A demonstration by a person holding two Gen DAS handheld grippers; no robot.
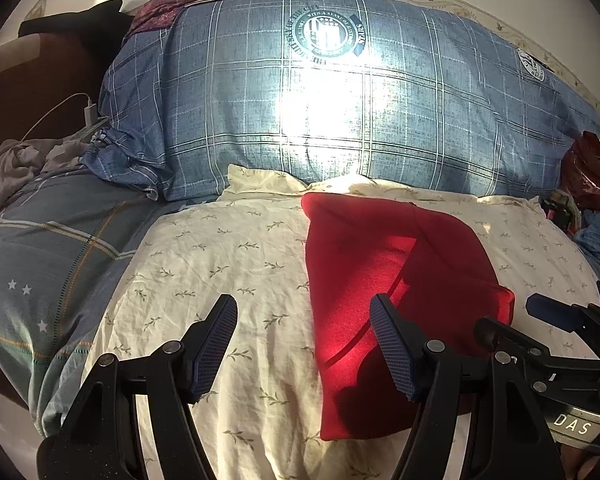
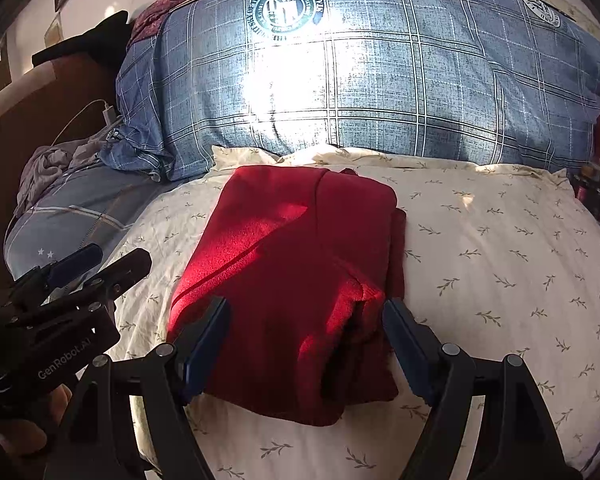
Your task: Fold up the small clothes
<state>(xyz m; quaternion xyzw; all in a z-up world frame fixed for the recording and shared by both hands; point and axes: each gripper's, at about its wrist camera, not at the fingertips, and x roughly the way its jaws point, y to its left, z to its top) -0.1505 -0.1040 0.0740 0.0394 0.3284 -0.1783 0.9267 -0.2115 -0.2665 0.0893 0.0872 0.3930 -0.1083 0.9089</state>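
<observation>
A red garment lies folded into a compact rectangle on a cream leaf-print pillow, the flattest spot on the bed. I hold my right tongs wide, straddling its near edge without pinching — probably placed for another fold. My left tongs gape empty, just beside it.

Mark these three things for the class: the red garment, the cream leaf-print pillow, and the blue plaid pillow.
red garment [image 2: 296,264]: right wrist view, middle of its folded top layer.
cream leaf-print pillow [image 2: 500,264]: right wrist view, bare cover right of the garment.
blue plaid pillow [image 1: 228,96]: left wrist view, its front face.
</observation>
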